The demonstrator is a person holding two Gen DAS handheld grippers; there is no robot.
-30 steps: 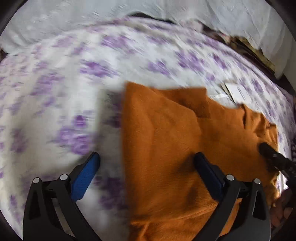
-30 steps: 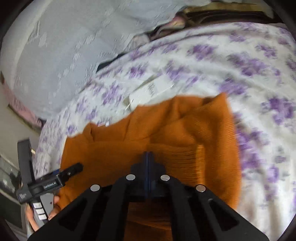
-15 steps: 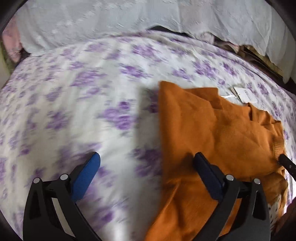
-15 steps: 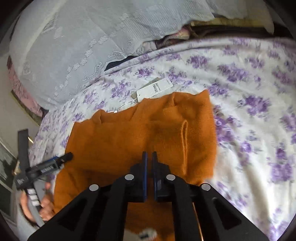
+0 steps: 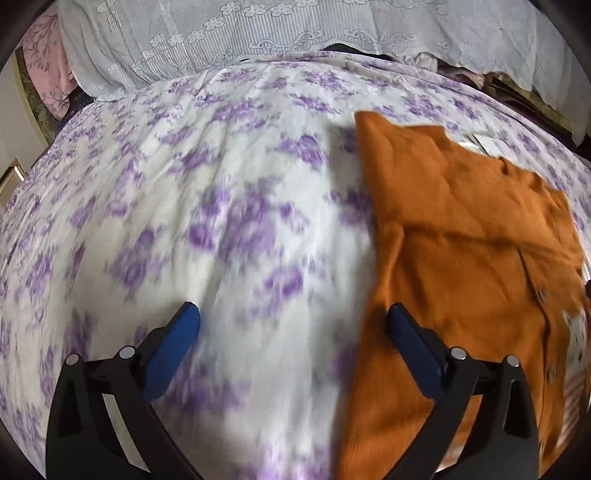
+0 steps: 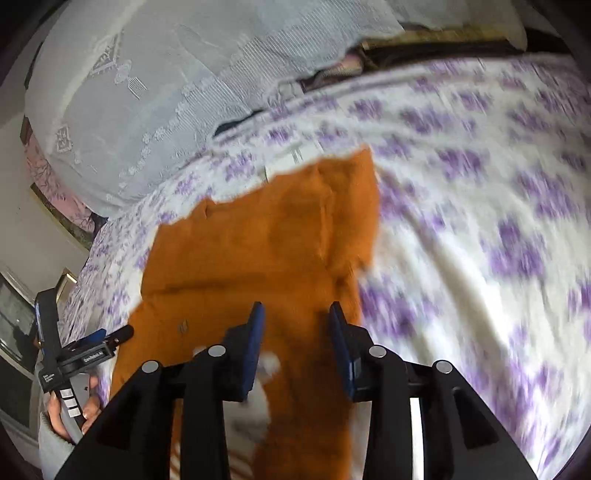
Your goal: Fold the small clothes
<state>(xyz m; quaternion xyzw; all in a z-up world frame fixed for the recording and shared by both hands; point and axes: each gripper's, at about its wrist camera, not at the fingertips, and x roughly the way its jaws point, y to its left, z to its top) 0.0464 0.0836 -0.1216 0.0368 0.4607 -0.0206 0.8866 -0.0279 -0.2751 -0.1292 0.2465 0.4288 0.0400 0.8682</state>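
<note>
An orange knitted cardigan (image 5: 461, 236) lies partly folded on the white sheet with purple flowers (image 5: 221, 206). My left gripper (image 5: 291, 321) is open over the sheet, its right finger at the cardigan's left edge. In the right wrist view the cardigan (image 6: 258, 258) fills the middle. My right gripper (image 6: 295, 321) hovers over its near part with jaws opening; the pads press on nothing. The left gripper (image 6: 110, 334) shows at far left in that view, held by a hand (image 6: 70, 417).
A white lace-trimmed cover (image 5: 295, 29) lies along the far side of the bed. A paper tag (image 6: 291, 158) sticks out beyond the cardigan's far edge. A pink patterned cloth (image 5: 48, 74) hangs at the far left corner.
My right gripper went from shut to parted and drew back from the cardigan. My left gripper, open throughout, slid left off the cardigan onto the sheet.
</note>
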